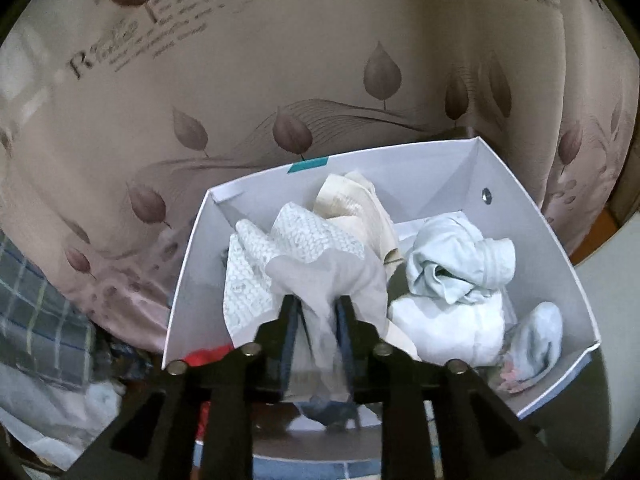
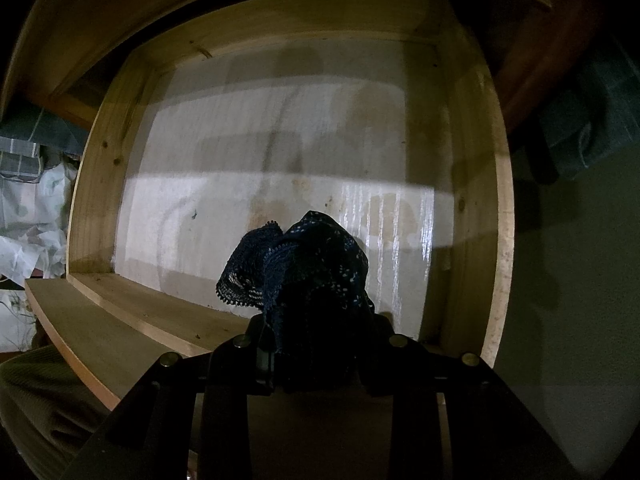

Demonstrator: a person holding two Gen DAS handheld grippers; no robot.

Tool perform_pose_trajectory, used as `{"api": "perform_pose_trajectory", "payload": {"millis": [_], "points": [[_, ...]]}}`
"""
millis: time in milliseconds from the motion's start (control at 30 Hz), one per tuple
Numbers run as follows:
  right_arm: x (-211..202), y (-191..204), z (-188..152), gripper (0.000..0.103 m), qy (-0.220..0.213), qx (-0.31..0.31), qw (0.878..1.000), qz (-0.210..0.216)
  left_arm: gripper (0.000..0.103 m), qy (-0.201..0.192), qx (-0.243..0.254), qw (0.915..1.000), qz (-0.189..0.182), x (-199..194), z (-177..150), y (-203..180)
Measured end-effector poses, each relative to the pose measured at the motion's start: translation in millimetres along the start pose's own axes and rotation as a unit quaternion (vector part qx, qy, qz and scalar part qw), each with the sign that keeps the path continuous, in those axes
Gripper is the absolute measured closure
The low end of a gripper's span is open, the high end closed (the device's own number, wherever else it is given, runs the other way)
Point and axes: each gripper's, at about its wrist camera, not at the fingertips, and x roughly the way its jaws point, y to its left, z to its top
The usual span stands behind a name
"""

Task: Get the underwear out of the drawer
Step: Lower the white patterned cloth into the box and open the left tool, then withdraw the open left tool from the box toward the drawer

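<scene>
A pale grey and white lace-trimmed underwear hangs between the fingers of my left gripper, just above a white box. The jaws stand a little apart and the cloth runs loosely through the gap. Inside the box lie a cream garment, a pale blue garment and a white one. In the right wrist view my right gripper is shut on a dark blue lace underwear, held over the open wooden drawer. The cloth hides the fingertips. The drawer's lined bottom shows nothing else.
A beige curtain with leaf print hangs behind the box. A checked cloth and something red lie at its left. White bags sit left of the drawer; dark floor lies to its right.
</scene>
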Motion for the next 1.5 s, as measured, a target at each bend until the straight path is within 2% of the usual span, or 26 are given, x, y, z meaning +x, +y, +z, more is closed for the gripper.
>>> {"api": "perform_pose_trajectory", "payload": {"millis": [33, 100, 167, 333, 500, 633, 800, 933, 1067, 1133, 1233, 1300, 1433, 1500], "points": [[0.0, -0.5, 0.1, 0.075, 0.000, 0.002, 1.000, 0.001, 0.074, 0.000, -0.004, 1.0000, -0.003, -1.2, -0.3, 1.3], [-0.1, -1.3, 0.0, 0.075, 0.000, 0.004, 1.000, 0.003, 0.060, -0.003, -0.007, 1.0000, -0.002, -4.1, -2.4, 4.2], [0.1, -0.8, -0.4, 0.075, 0.000, 0.003, 1.000, 0.002, 0.054, -0.010, -0.005, 0.9999, 0.002, -8.0, -4.7, 6.5], [0.0, -0.8, -0.3, 0.075, 0.000, 0.007, 1.000, 0.007, 0.052, -0.021, -0.012, 0.9995, -0.022, -20.2, -11.5, 14.6], [-1.4, -3.4, 0.1, 0.075, -0.003, 0.009, 1.000, 0.007, 0.052, -0.049, -0.017, 0.9984, -0.022, -47.6, -25.4, 21.0], [-1.9, -4.3, -0.2, 0.075, -0.004, 0.007, 1.000, 0.002, 0.051, -0.076, -0.018, 0.9969, -0.015, -76.0, -50.1, 25.7], [-1.9, -3.2, -0.1, 0.075, -0.006, 0.001, 1.000, -0.003, 0.047, -0.073, -0.052, 0.9955, -0.030, -87.1, -100.6, 37.9], [-1.7, -3.0, -0.3, 0.075, -0.005, -0.001, 1.000, -0.007, 0.047, -0.067, -0.077, 0.9946, -0.022, -79.7, -148.2, 41.7], [-3.0, -3.5, -0.4, 0.075, -0.009, 0.000, 1.000, -0.003, 0.047, -0.043, -0.082, 0.9951, -0.036, -56.1, -182.6, 37.7], [-4.6, -3.3, -0.5, 0.075, -0.016, -0.003, 1.000, -0.009, 0.047, -0.037, -0.069, 0.9968, -0.019, -39.7, -198.9, 31.3], [-7.0, -1.9, 0.2, 0.075, -0.024, -0.004, 1.000, -0.010, 0.047, -0.036, -0.049, 0.9982, 0.000, -21.3, -213.9, 24.6], [-7.6, -2.0, 0.6, 0.075, -0.027, -0.002, 1.000, -0.015, 0.047, -0.021, -0.041, 0.9989, 0.007, -2.7, -224.1, 21.2], [-6.1, 0.8, 1.1, 0.075, -0.026, -0.003, 0.999, -0.019, 0.047, 0.017, -0.078, 0.9968, -0.008, 29.0, -243.3, 26.5], [-5.9, 2.3, 1.5, 0.075, -0.026, -0.005, 0.999, -0.019, 0.047, 0.027, -0.076, 0.9967, -0.002, 36.1, -248.1, 28.5]]}}
